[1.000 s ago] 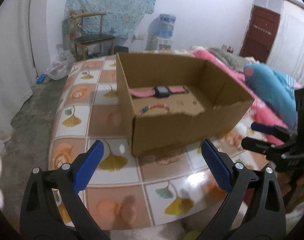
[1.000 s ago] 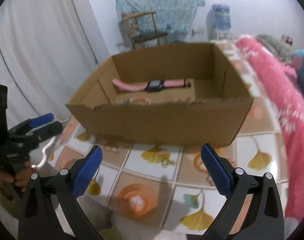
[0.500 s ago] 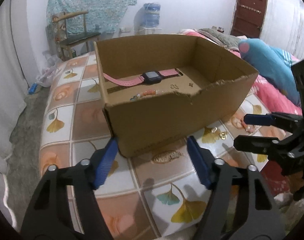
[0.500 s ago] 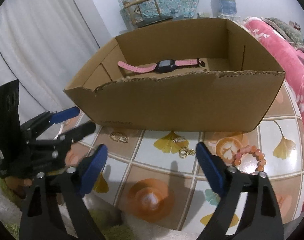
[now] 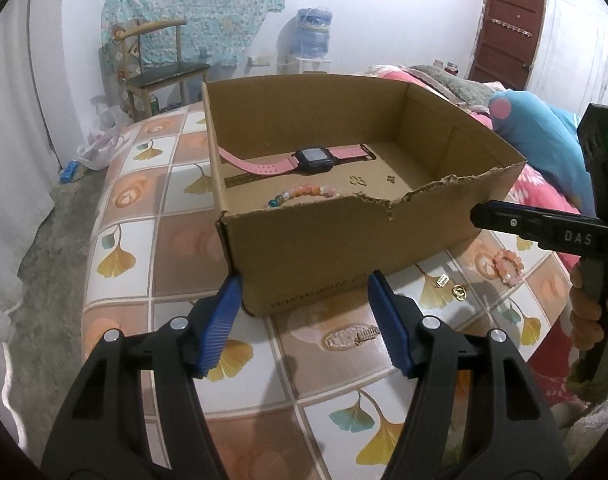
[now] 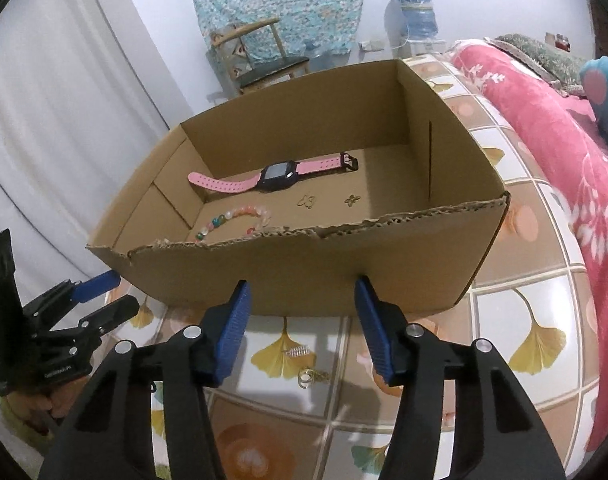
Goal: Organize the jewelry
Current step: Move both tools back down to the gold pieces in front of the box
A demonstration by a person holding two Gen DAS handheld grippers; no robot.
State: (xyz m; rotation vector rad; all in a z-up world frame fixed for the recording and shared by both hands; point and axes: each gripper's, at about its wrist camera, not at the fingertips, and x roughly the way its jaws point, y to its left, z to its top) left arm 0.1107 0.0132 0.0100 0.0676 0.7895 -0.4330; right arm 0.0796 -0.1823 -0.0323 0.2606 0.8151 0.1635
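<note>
An open cardboard box (image 5: 344, 248) (image 6: 304, 264) stands on the tile-patterned surface. Inside lie a pink watch (image 5: 304, 160) (image 6: 278, 176), a beaded bracelet (image 5: 304, 193) (image 6: 236, 218) and two small gold earrings (image 6: 307, 201). My left gripper (image 5: 306, 316) (image 6: 120, 294) hovers at the box's near left corner, its jaws closing with nothing between them. My right gripper (image 6: 302, 320) (image 5: 480, 216) hangs before the box's front wall, jaws also closing on nothing. Below it lie a small spring (image 6: 296, 351) and a gold ring (image 6: 306, 378) (image 5: 460, 291). A pink bead bracelet (image 5: 508, 266) lies farther right.
A small comb-like clip (image 5: 366, 334) lies on the surface near my left gripper. A pink blanket (image 6: 564, 128) and blue pillow (image 5: 536, 136) lie along the right side. A chair (image 5: 160, 64) and water jug (image 5: 314, 34) stand by the far wall. The surface drops off at the left.
Both grippers' jaws have narrowed from wide open. Both have come closer to the box and a little lower, so the loose pieces in front of it now show.
</note>
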